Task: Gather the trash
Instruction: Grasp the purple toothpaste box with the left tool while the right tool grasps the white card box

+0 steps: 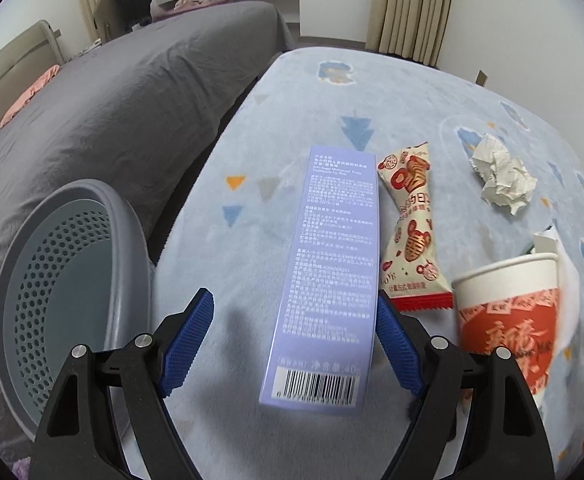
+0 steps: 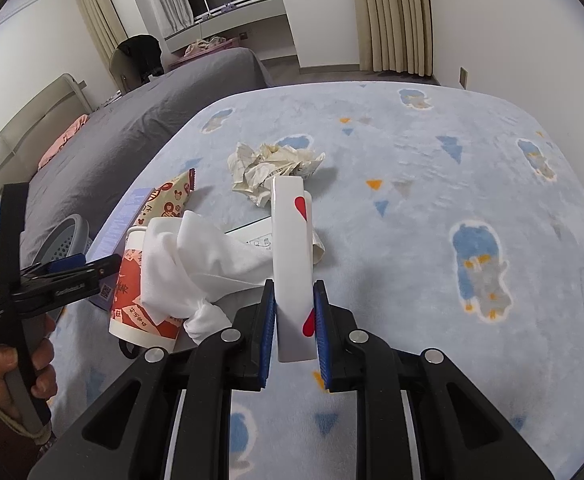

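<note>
Your right tool (image 2: 294, 308) is clamped on a white playing card with red hearts (image 2: 292, 256), edge-on and lifted off the pale blue patterned blanket (image 2: 412, 208), likely so you can carry it across to the grey perforated plastic basket (image 1: 63, 276) at the bed's left edge. Your left tool (image 1: 292, 348) hangs wide open and empty over the lavender rectangular cardboard box (image 1: 328, 276), one pad on each side of its barcode end without touching; that straddle suits a pinch across the narrow width. Other trash lies on the blanket: a cream and red snack wrapper (image 1: 412, 232) just right of the box, a crumpled white paper ball (image 1: 500, 174) farther off, and a red and white paper cup (image 1: 508, 320) stuffed with a white tissue (image 2: 195, 264).
</note>
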The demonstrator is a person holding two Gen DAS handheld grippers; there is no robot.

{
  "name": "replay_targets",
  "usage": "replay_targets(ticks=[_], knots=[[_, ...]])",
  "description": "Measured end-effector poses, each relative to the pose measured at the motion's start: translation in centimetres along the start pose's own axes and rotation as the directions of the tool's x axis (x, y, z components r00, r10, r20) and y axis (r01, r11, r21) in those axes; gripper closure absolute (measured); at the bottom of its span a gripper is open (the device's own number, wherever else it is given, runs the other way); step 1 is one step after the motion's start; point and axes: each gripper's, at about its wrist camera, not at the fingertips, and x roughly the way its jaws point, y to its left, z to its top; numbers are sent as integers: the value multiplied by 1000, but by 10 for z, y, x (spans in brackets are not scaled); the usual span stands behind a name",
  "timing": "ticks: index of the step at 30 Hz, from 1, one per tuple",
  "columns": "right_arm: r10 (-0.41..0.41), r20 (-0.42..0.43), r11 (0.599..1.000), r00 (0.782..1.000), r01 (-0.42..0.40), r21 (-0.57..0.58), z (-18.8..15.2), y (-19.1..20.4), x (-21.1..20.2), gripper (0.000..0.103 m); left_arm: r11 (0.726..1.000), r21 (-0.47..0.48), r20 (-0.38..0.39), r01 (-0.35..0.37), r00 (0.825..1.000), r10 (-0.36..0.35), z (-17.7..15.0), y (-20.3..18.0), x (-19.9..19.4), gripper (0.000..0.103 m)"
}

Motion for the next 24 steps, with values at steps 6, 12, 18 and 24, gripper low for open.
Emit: replay_targets(ticks=[6,12,18,24], knots=[[3,-4,1000,1000,-3,6,0,-2,1,85,1000,-5,-9,12,1000,-13,6,-2,13,25],[1,-3,1000,1000,-1,7,0,-2,1,85,998,-18,-8,56,998,-56,8,-2,15,55],[-5,8,1000,1000,5,0,-1,0,-2,85,996,-33,7,78,997,-78,2,5,0,60],[-6,14,1000,1000,6,-21,-4,11,-7,85,998,-27,52,57,997,-56,-12,14,-32,60]])
